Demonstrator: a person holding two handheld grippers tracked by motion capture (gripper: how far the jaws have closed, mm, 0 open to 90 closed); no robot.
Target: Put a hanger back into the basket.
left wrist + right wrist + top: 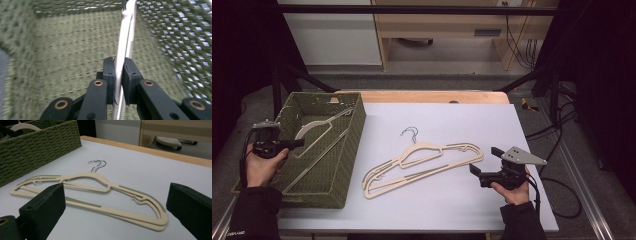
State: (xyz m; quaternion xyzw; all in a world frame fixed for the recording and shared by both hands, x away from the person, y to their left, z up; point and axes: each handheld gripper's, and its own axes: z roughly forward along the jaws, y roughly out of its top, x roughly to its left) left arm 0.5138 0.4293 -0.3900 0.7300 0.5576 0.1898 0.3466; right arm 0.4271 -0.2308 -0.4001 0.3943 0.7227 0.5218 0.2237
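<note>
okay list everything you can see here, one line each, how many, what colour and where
hanger in basket: one, cream, leaning inside the basket, pinched by the left gripper
hangers on table: two, cream with silver hooks, stacked at the table's middle
basket: one, green woven, left side of the table
table: one, pale grey top with a wooden far edge
left gripper: one, black, over the basket, shut on the hanger
right gripper: one, black, jaws open, by the stacked hangers' right end

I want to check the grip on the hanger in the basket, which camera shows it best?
The left gripper view: the hanger stands edge-on between the left gripper pads, which press on it. The high view shows that hanger's whole outline leaning inside the basket. The right gripper view shows just its curved top above the basket rim.
</note>
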